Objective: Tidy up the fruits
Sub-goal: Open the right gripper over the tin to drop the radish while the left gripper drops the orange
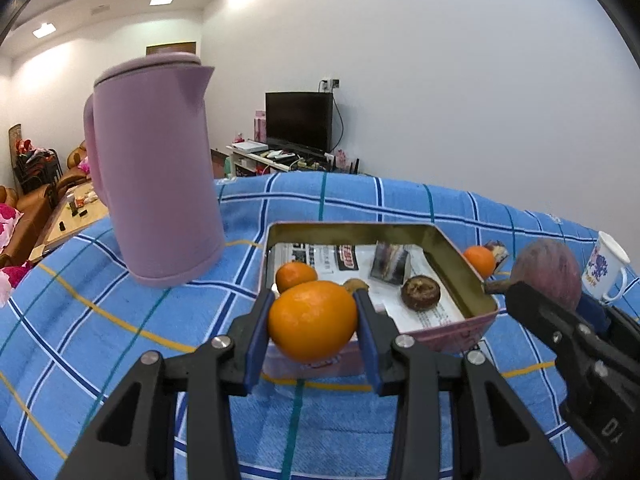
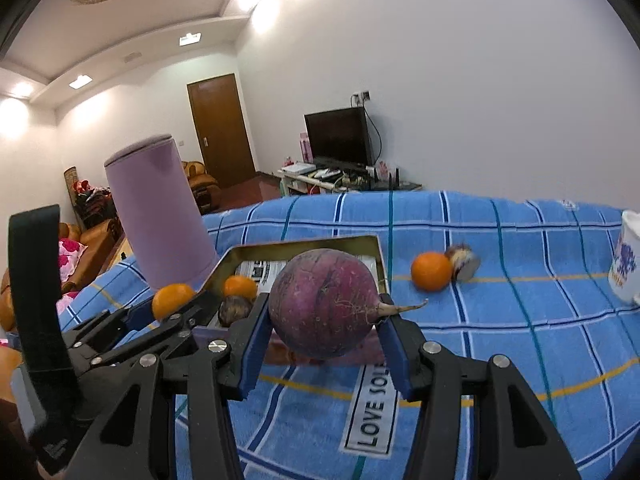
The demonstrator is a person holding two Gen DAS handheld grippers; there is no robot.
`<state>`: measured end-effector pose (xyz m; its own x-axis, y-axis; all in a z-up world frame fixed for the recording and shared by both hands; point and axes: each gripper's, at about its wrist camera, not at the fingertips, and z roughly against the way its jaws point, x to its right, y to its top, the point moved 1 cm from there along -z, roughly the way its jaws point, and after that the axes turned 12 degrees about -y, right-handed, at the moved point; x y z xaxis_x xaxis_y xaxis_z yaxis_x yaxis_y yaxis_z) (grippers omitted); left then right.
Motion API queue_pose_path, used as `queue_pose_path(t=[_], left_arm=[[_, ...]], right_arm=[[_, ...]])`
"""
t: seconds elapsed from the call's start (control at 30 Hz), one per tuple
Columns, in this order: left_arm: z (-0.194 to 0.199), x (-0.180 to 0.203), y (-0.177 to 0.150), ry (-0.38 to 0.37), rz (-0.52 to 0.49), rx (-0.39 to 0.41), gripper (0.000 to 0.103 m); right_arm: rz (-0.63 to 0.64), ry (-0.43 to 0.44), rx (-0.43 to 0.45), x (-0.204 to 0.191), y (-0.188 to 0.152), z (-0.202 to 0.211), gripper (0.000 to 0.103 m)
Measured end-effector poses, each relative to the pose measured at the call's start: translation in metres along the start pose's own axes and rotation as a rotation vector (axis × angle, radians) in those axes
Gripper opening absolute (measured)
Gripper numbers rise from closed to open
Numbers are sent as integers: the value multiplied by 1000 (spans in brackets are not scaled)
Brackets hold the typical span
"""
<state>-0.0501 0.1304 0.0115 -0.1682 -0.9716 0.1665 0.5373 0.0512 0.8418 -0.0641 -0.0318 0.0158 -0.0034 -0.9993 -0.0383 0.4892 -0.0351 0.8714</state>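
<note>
Clamped between the blue pads of my left gripper (image 1: 314, 320) sits a large orange (image 1: 312, 320), the jaws narrowed snugly on both its sides, held up above the near wall of the open tin box (image 1: 460, 276). My right gripper (image 2: 326, 320) pinches a round purple radish (image 2: 326, 304) the same way, its thin root tail sticking out to the right past one pad, in front of the tin's near right corner.

Inside the tin I see a smaller orange (image 1: 295, 275), a dark brown round fruit (image 1: 421, 293) and a small wrapped packet (image 1: 390, 266) lying on printed paper. A tall lilac jug (image 1: 160, 176) stands upright just left of the tin on the blue checked cloth (image 1: 100, 320). Right of the tin lies another orange (image 2: 431, 271) touching a small striped thing (image 2: 462, 263) I cannot identify, and a white mug with a blue pattern (image 2: 628, 264) stands at the far right.

My left view looks straight into the tin; in my right view the radish hides most of its inside. Only the right view shows the "LOVE" label (image 2: 374, 412) on the cloth and the brown door (image 2: 222, 124).
</note>
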Motion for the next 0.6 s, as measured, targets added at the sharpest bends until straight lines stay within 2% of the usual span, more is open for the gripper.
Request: queue_pose_path(t=[0.3, 0.6], left_arm=[[1, -15, 14, 35, -24, 11, 41], [-39, -18, 51, 33, 7, -7, 41]], right_arm=[[-24, 20, -68, 7, -18, -14, 53], [-68, 3, -28, 6, 21, -40, 53]])
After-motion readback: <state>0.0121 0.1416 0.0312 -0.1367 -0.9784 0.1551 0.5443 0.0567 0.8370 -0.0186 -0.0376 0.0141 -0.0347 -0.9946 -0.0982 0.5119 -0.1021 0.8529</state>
